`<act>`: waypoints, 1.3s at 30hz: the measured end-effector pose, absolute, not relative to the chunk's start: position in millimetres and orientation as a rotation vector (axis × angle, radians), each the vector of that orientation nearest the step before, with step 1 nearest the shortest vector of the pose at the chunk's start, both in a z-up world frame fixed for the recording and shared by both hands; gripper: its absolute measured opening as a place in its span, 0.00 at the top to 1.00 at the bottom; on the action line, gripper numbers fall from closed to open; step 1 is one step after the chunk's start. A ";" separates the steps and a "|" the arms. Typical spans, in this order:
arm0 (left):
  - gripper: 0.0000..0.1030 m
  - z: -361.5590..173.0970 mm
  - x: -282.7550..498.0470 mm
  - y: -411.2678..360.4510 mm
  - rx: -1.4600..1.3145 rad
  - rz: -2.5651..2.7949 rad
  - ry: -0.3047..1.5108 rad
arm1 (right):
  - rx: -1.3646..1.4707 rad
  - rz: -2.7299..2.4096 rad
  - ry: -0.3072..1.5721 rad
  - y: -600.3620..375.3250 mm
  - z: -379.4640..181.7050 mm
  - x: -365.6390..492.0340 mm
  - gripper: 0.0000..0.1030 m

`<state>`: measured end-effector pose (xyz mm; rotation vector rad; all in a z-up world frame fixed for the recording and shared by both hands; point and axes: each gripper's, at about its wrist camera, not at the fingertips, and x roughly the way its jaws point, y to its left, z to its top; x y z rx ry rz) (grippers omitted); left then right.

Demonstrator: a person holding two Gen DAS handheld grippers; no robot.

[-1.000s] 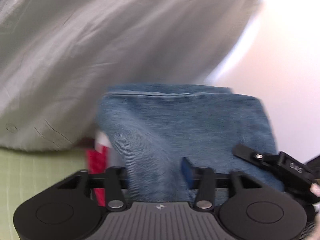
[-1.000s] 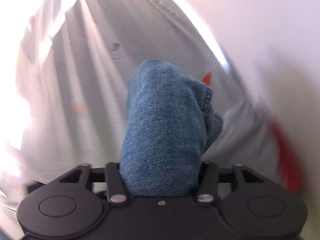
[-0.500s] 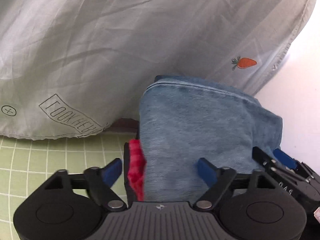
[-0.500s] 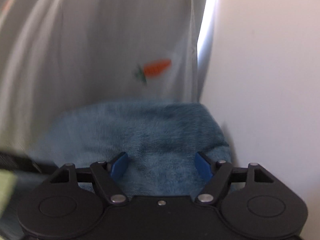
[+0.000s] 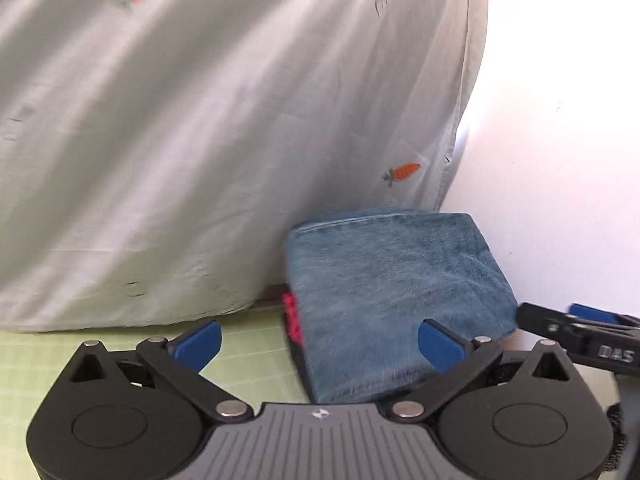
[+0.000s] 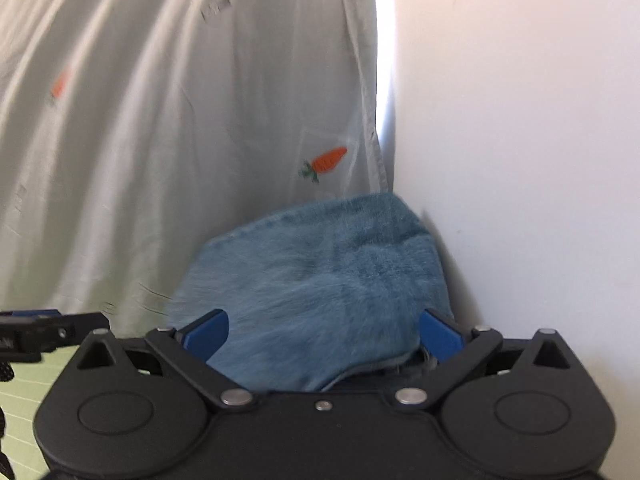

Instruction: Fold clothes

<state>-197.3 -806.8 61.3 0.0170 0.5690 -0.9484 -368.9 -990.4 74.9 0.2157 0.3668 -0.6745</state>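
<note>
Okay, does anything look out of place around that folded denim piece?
Slightly: a red item pokes out from under the left edge of the folded blue denim garment, not tucked in. Otherwise the denim lies square against the white wall.

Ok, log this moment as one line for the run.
left gripper: open | right gripper: open | folded denim: released, lying on red garment, against white wall

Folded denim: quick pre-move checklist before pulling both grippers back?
1. Left hand-held gripper open, nothing clamped: ok.
2. Right hand-held gripper open, cloth loose between fingers: ok.
3. Folded denim lies as a compact stack: ok.
4. Red garment under it, edges aligned: not ok, pokes out left.
5. Carrot-print sheet clear of the grippers: ok.
6. Denim's far edge against the wall: cannot tell.
</note>
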 end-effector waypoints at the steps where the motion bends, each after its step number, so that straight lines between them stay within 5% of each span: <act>1: 0.00 66.1 -207.6 -795.1 0.019 -0.932 0.554 | 0.211 -0.670 0.372 -976.0 79.5 -381.3 0.00; 23: 0.00 77.8 -372.9 -591.2 0.091 -0.992 0.506 | 0.283 -0.787 0.468 -750.6 75.9 -534.4 0.00; 39: 0.00 69.6 -403.6 -541.1 0.154 -0.988 0.503 | 0.277 -0.797 0.496 -679.0 68.6 -565.9 0.00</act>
